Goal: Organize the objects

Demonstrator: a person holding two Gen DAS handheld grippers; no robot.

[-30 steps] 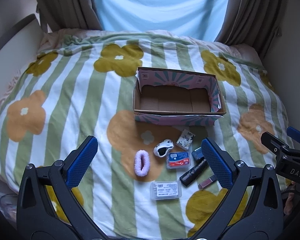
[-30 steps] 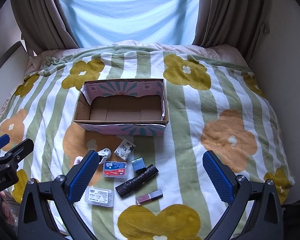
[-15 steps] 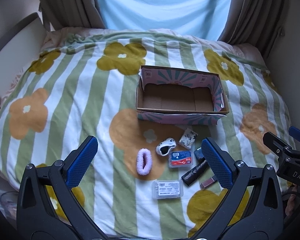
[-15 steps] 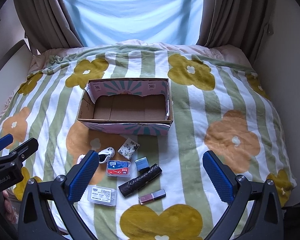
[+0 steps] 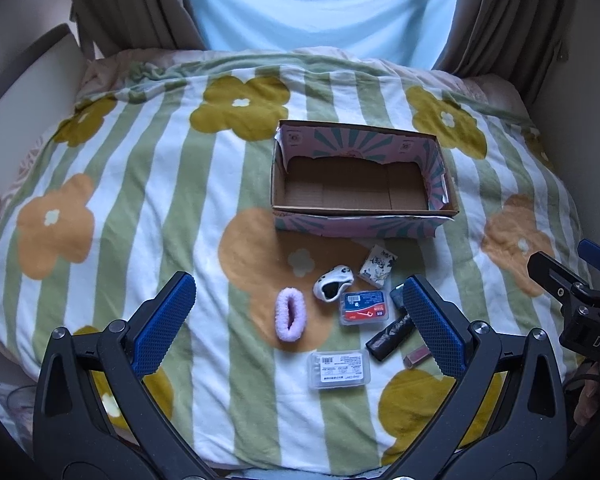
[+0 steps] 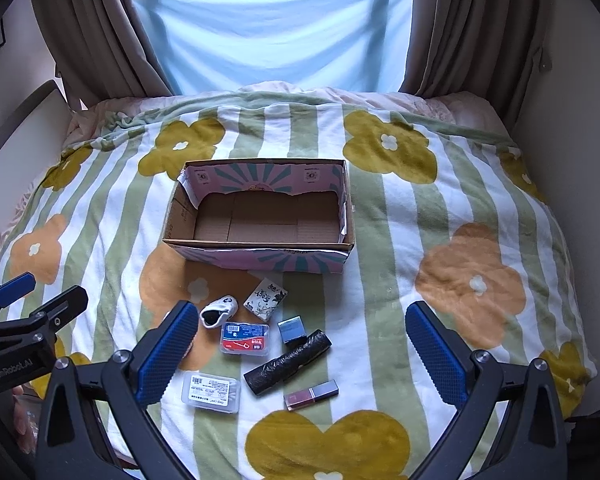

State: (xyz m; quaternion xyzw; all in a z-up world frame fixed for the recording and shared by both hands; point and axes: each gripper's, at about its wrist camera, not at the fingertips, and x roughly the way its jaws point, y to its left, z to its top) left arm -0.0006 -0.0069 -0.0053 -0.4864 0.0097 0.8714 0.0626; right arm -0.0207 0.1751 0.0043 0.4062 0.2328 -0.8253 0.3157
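An empty pink-and-teal cardboard box (image 5: 364,222) (image 6: 260,258) sits mid-bed. In front of it lie small items: a lilac fluffy scrunchie (image 5: 290,319), a black-and-white hair claw (image 5: 333,284) (image 6: 218,312), a patterned tissue pack (image 5: 378,266) (image 6: 265,297), a red-and-blue floss box (image 5: 364,307) (image 6: 245,338), a clear labelled case (image 5: 339,369) (image 6: 211,392), a black bag roll (image 5: 390,336) (image 6: 287,362), a small blue box (image 6: 292,329) and a lipstick (image 6: 311,394). My left gripper (image 5: 296,322) and right gripper (image 6: 300,350) hover open above them, holding nothing.
The floral striped blanket (image 5: 148,200) covers the bed. Curtains (image 6: 92,28) and a bright window stand at the far end. A white board (image 5: 24,92) flanks the left side and a wall (image 6: 572,120) the right. Each gripper shows at the edge of the other's view.
Both grippers have drifted slightly, so the box and items sit a little differently in frame. No object has moved, and both stay open.
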